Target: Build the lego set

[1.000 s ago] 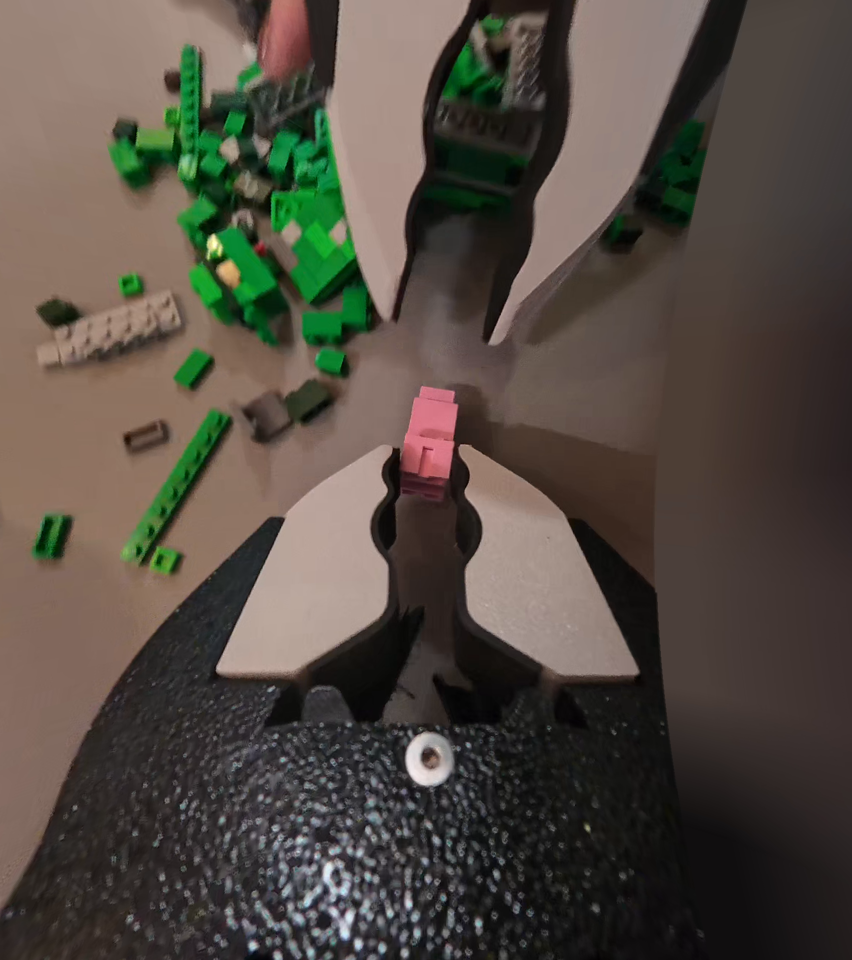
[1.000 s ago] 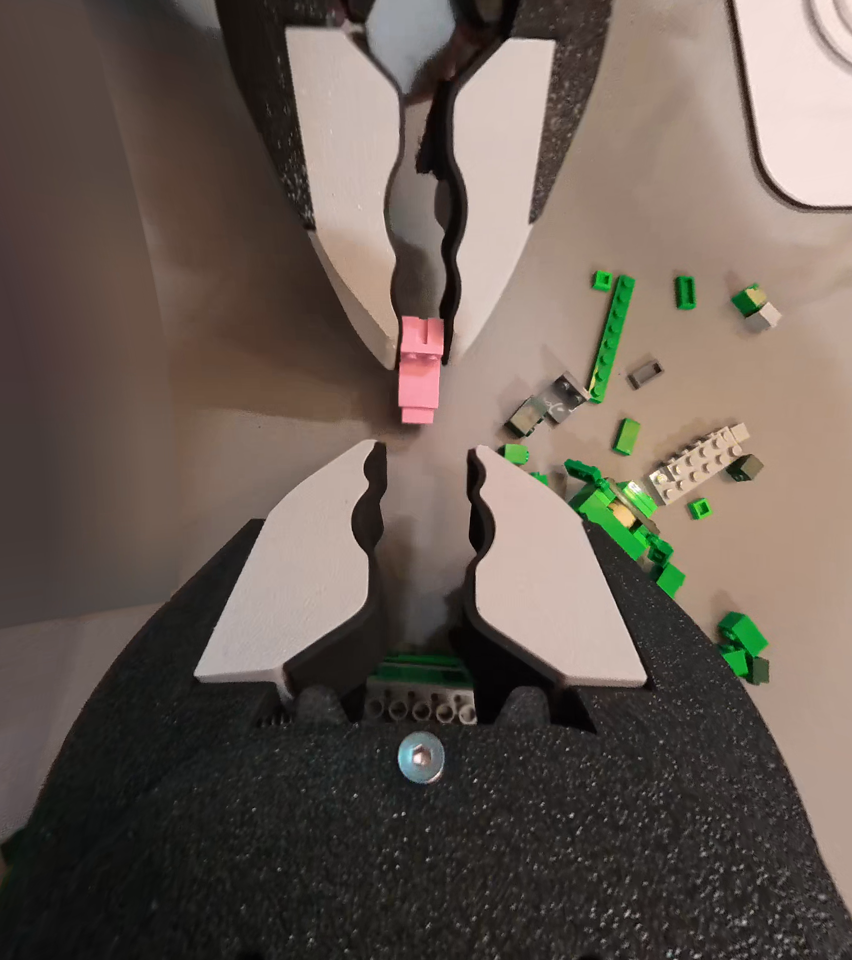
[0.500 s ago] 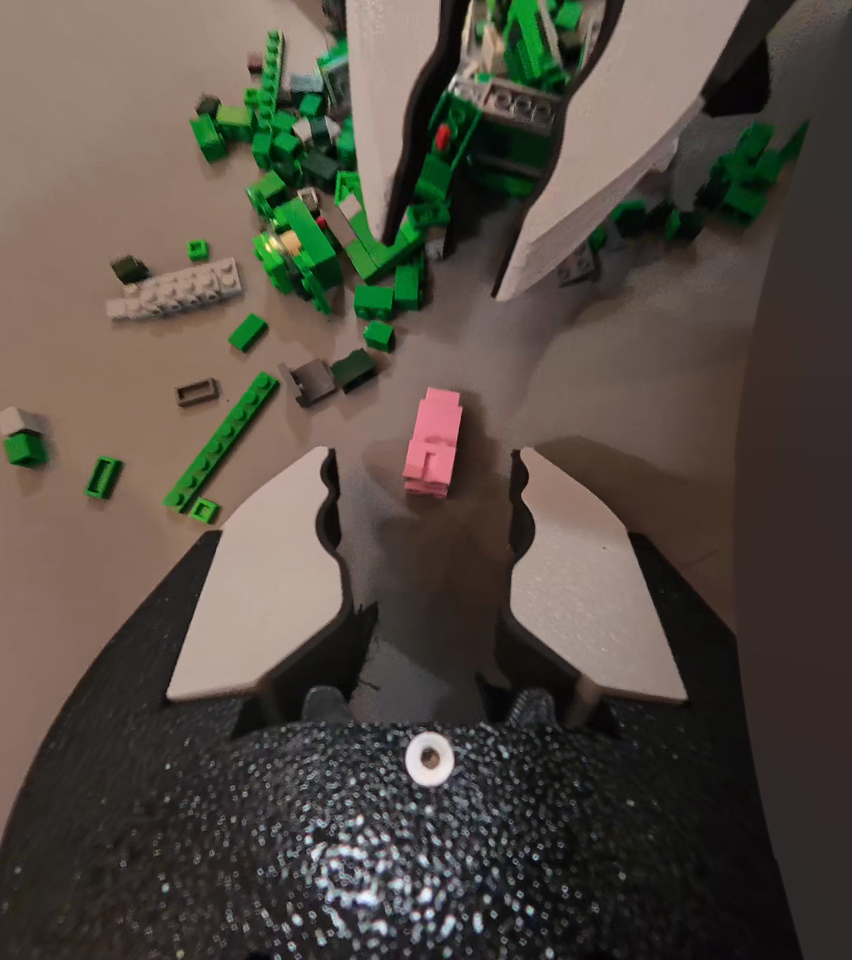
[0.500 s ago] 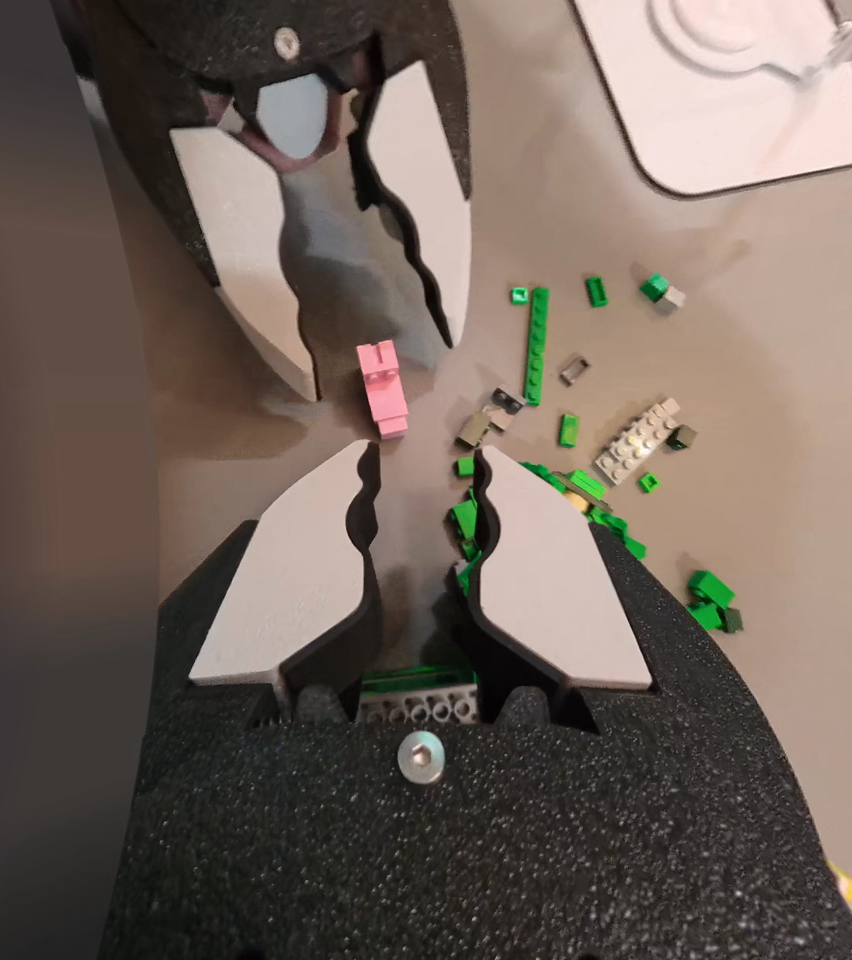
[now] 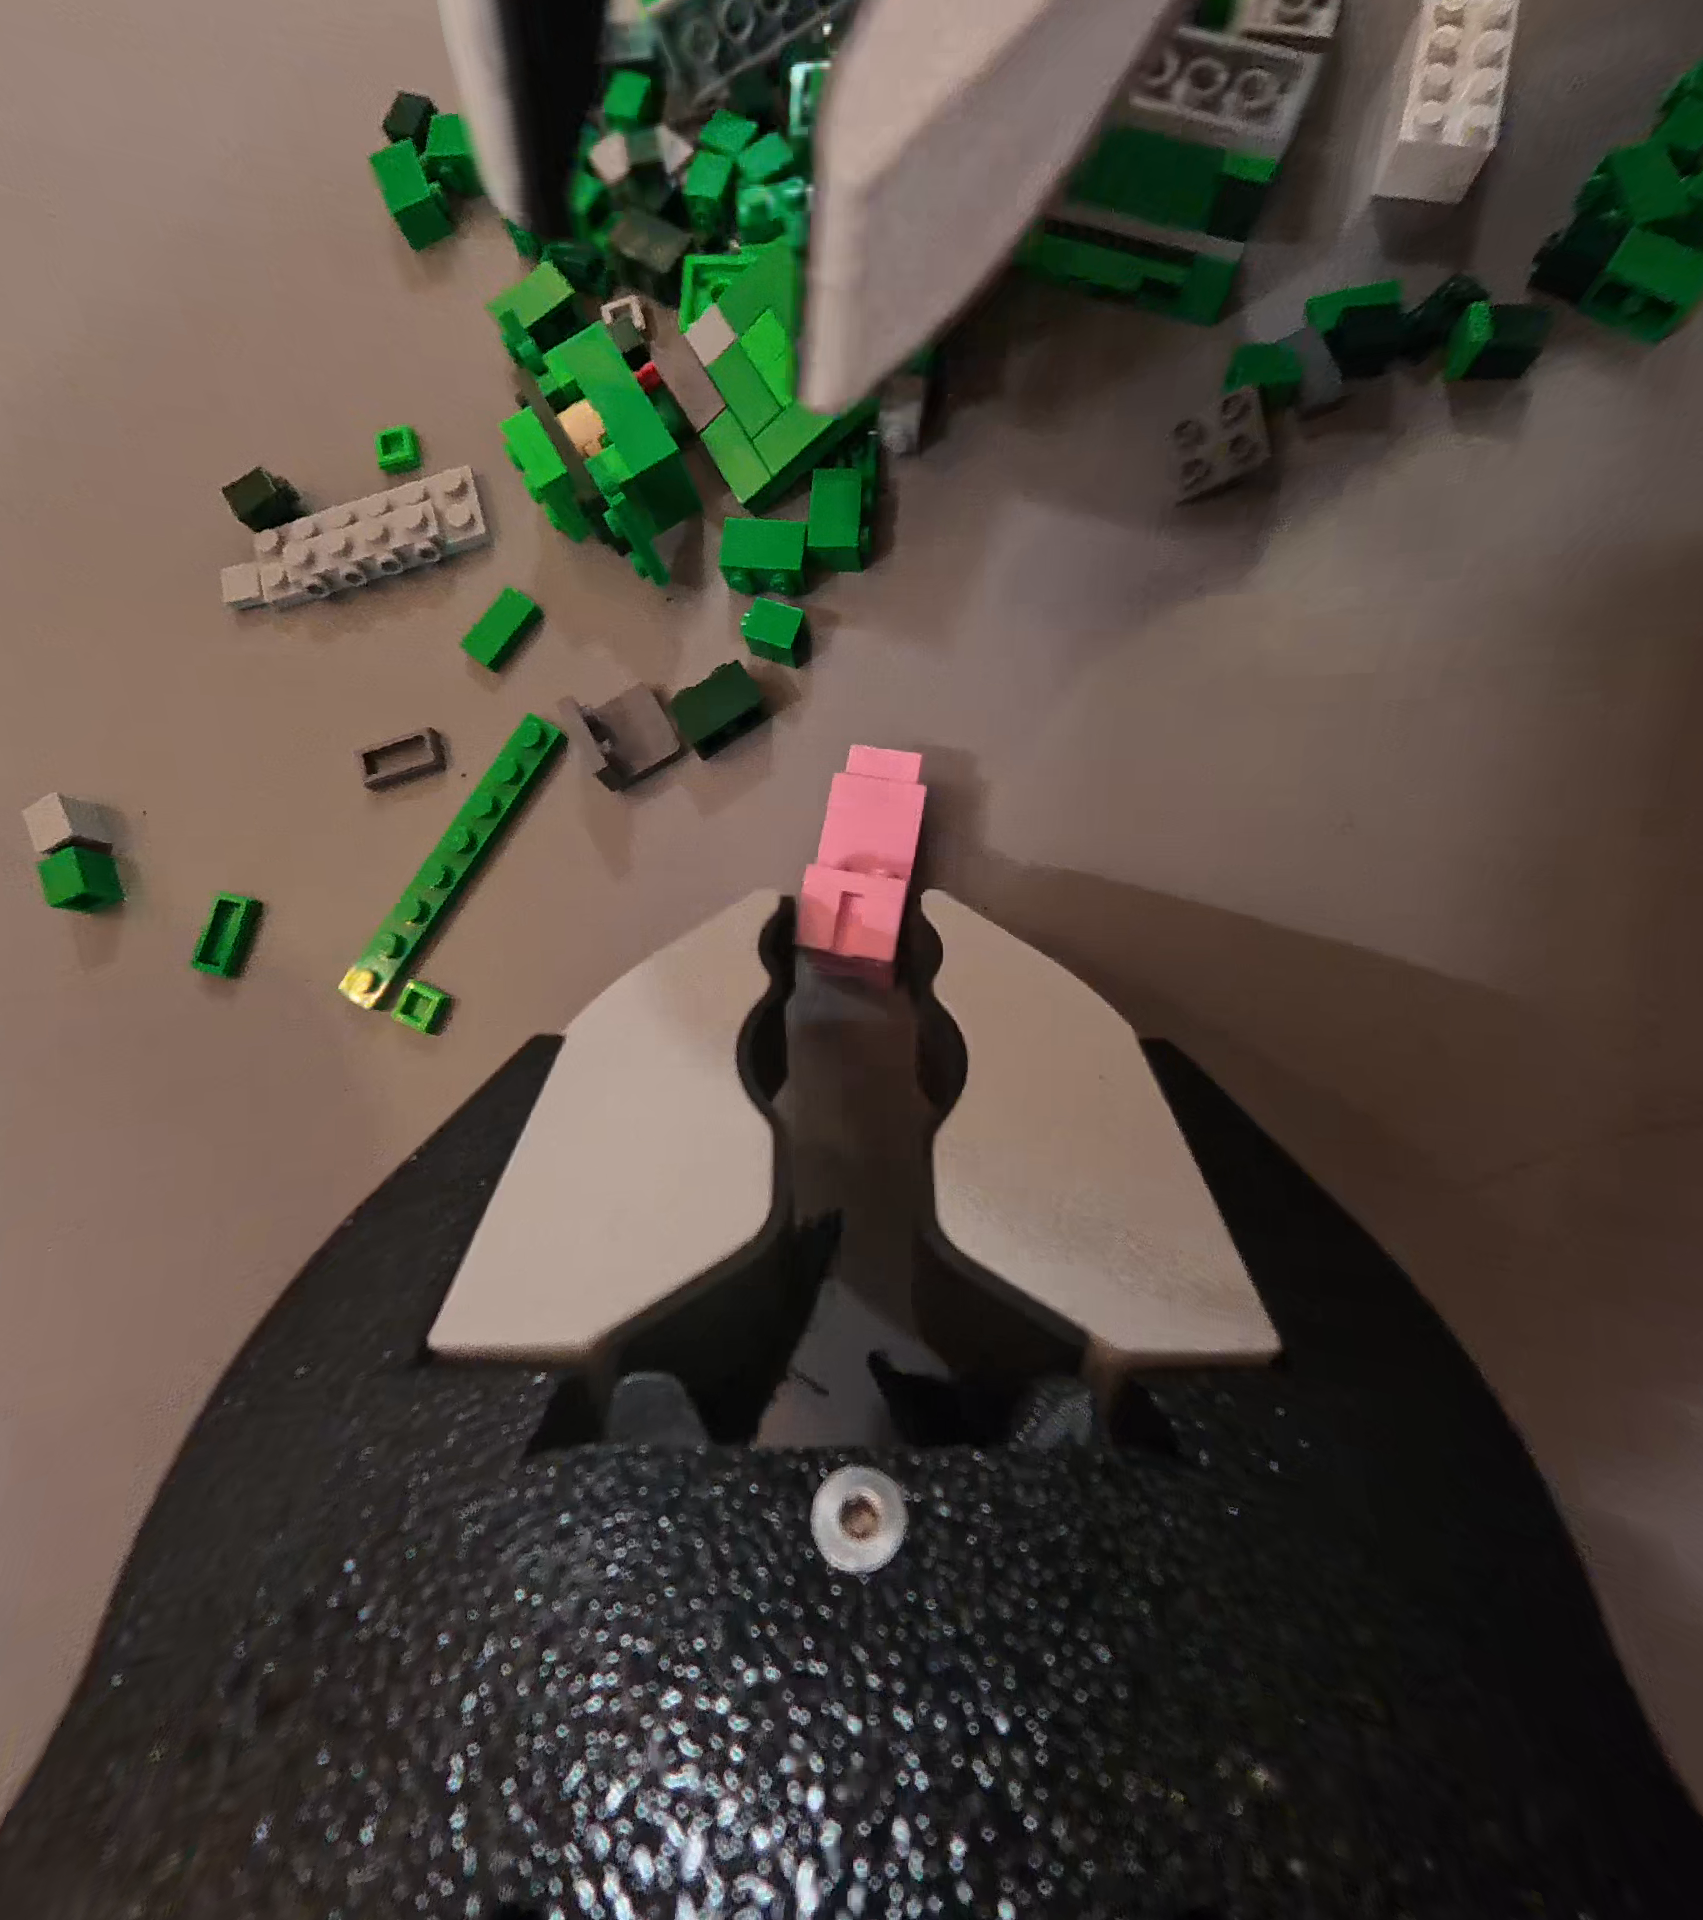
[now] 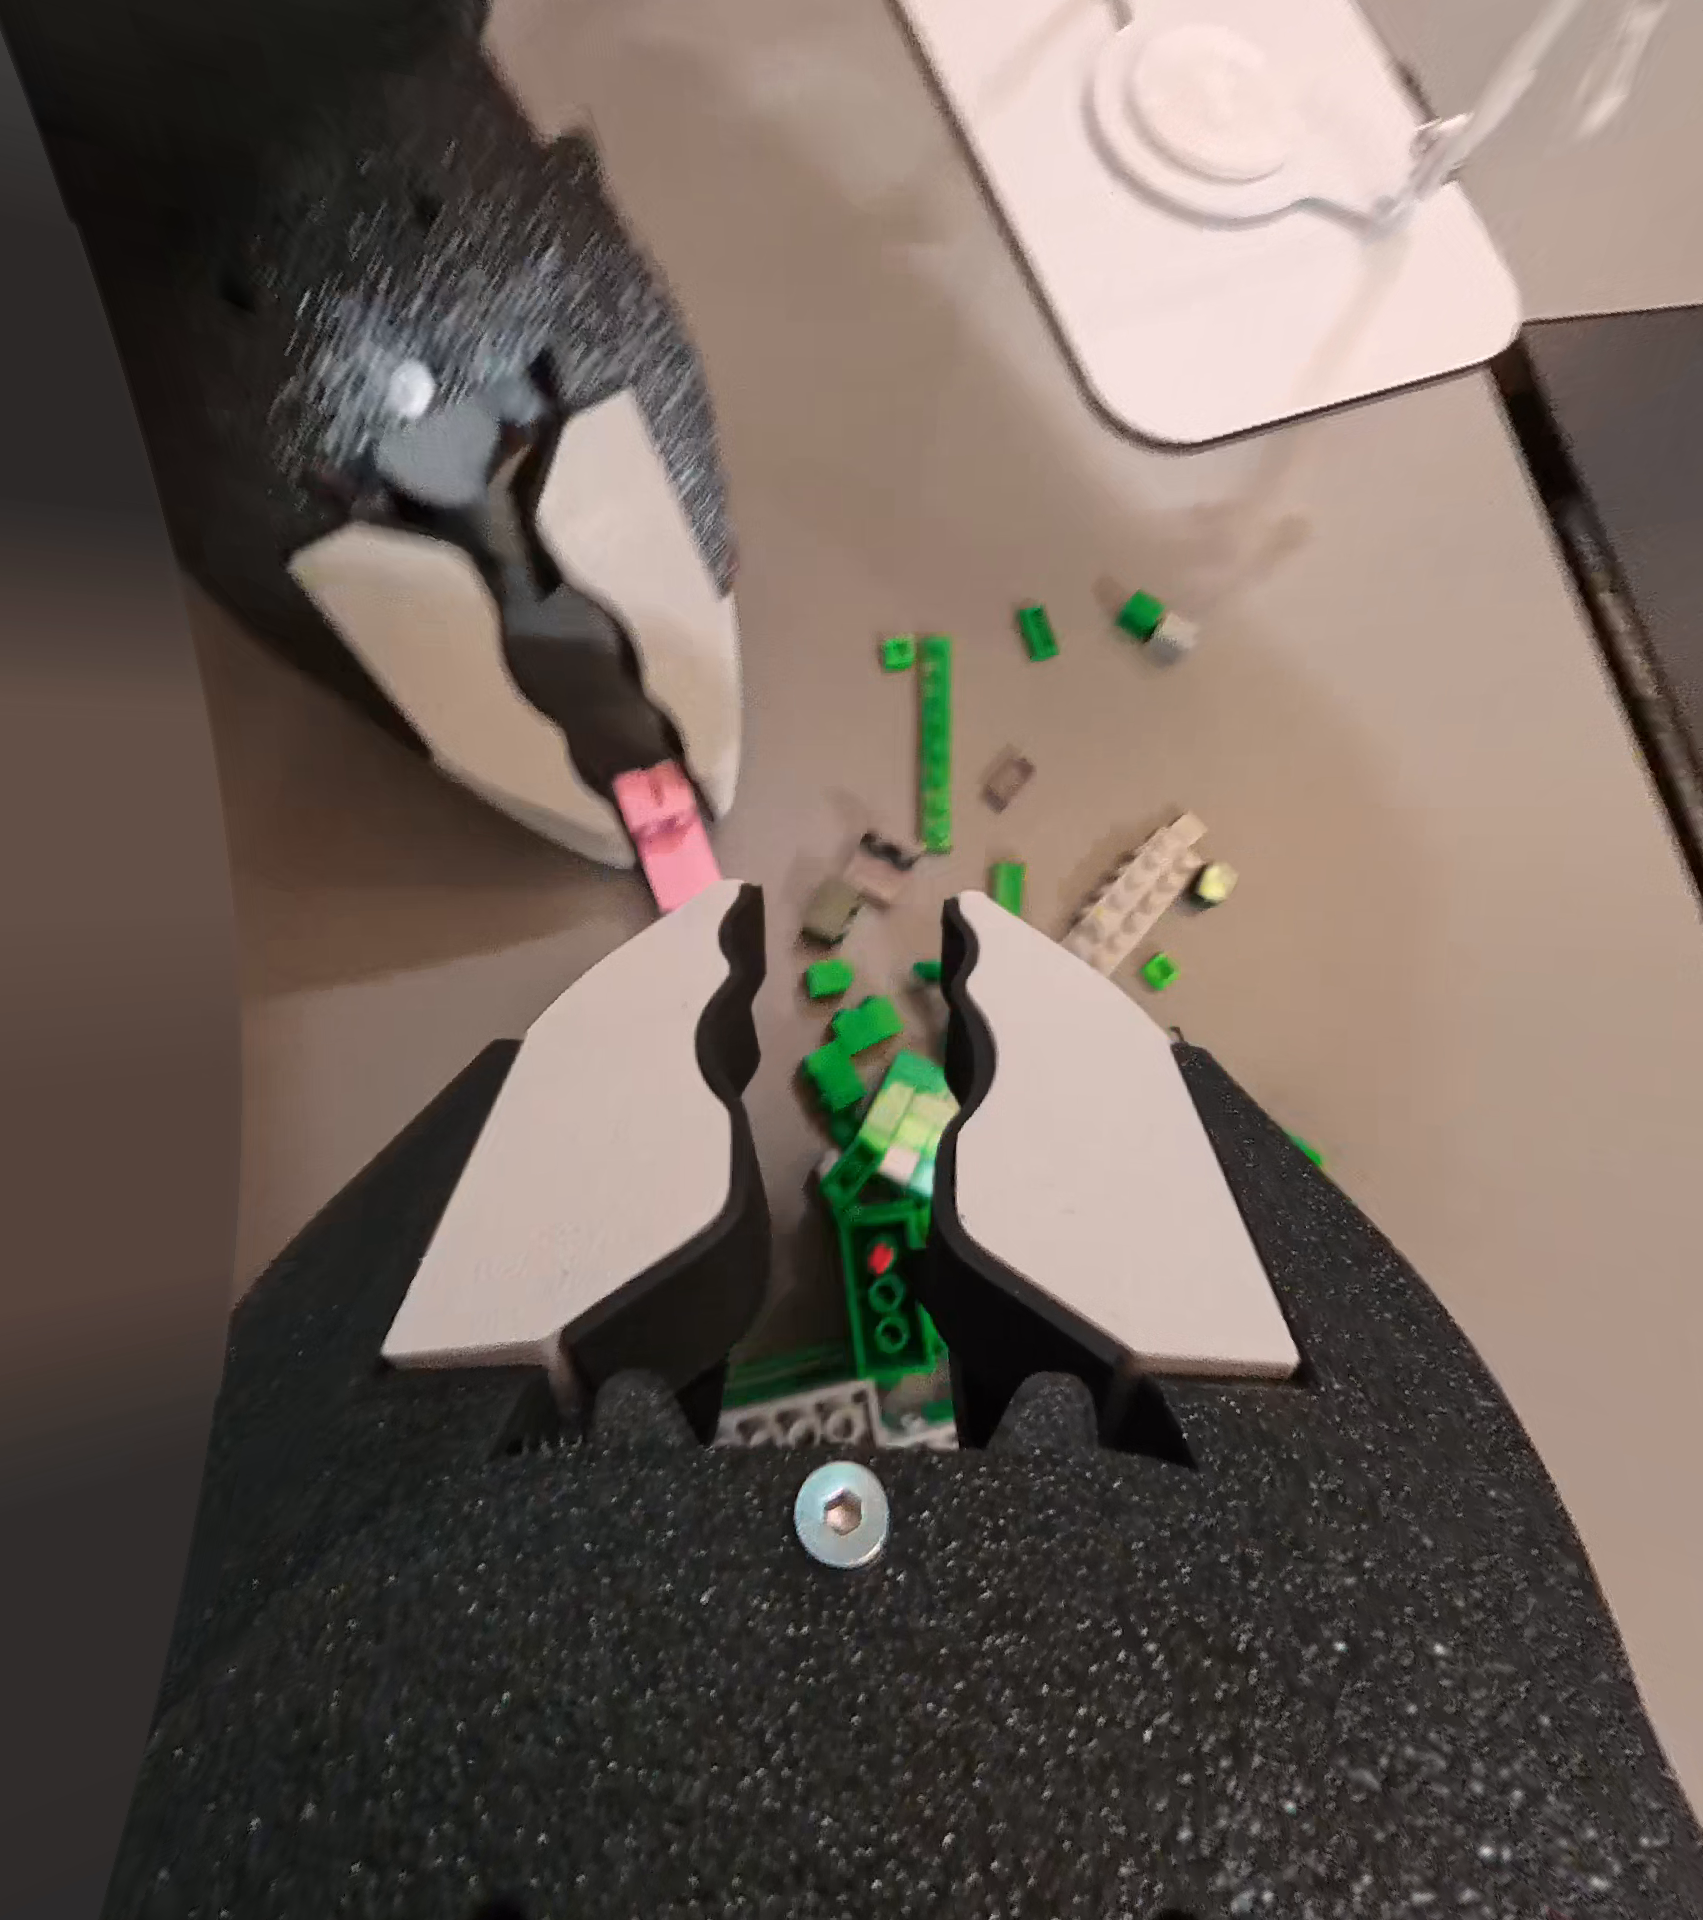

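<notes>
A small pink lego piece is at the middle of the grey table. My left gripper is shut on its near end. I cannot tell whether the piece rests on the table or hangs just above it. My right gripper is open and empty, hovering over the pile of green bricks. It also shows at the top of the left wrist view. In the right wrist view the left gripper holds the pink piece just beyond my right gripper's left fingertip.
A grey studded plate, a long green plate and small loose bricks lie to the left. A partly built green and grey block and white bricks sit far right. A white pad and a dark panel lie beyond. Left tips to right tips: about 9 cm.
The left gripper held the pink piece, opened and left it on the table, and has now shut on it again. The right gripper has drawn back over the green pile.
</notes>
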